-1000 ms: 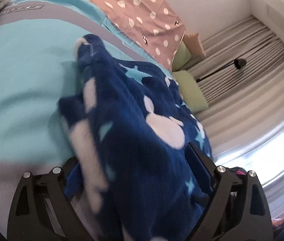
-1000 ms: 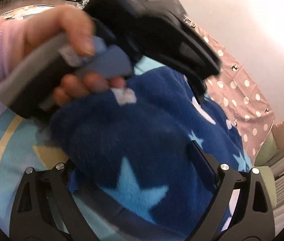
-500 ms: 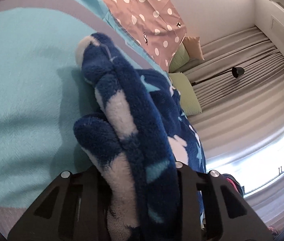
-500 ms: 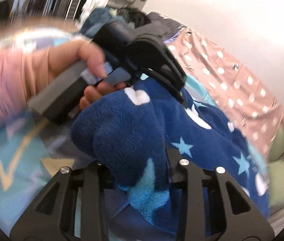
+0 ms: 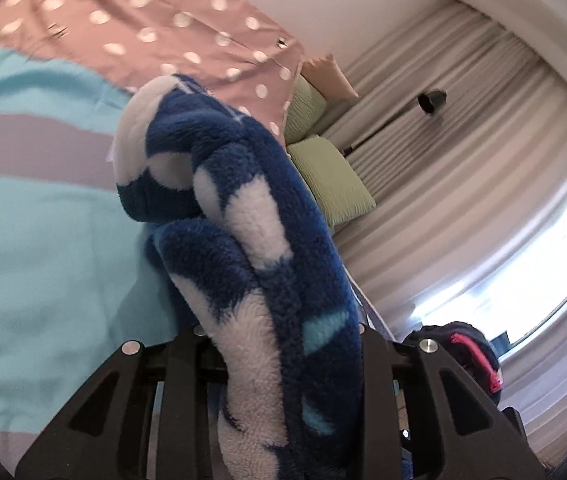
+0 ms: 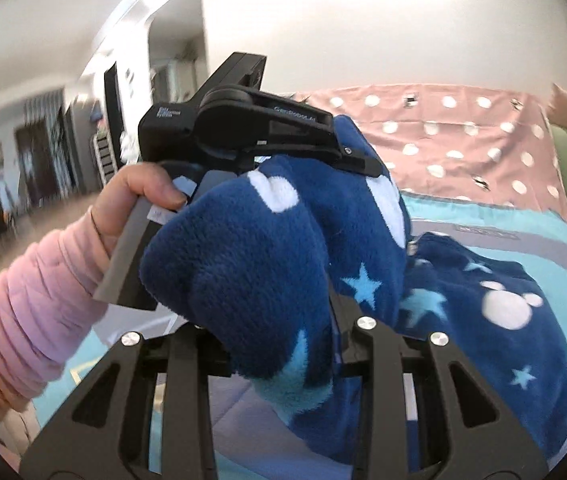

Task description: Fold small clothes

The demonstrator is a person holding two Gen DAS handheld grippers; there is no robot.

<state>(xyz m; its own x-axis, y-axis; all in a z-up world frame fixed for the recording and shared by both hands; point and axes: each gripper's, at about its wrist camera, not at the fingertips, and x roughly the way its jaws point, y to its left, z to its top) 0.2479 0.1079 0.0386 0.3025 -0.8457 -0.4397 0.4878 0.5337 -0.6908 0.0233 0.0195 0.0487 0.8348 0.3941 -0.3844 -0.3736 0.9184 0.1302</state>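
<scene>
Claws, left (image 5: 279, 344) and right (image 6: 279, 344), both clenched on blue fleece garment (image 6: 463, 320); lifted off bed (image 5: 35, 240), folding barely begun.

Layout at the moment shown. The fleece garment (image 6: 283, 248) is pinched between the jaws of the right gripper (image 6: 279, 340) and of the left gripper (image 5: 283, 344); its far part lies on the bed cover (image 6: 483, 224). The left gripper sits behind the raised fold, held by a hand (image 6: 139, 196). A dotted sheet (image 5: 155, 36) lies beyond the cover; cushions (image 5: 331, 176) lie to its right, before the curtain (image 5: 483, 160).
</scene>
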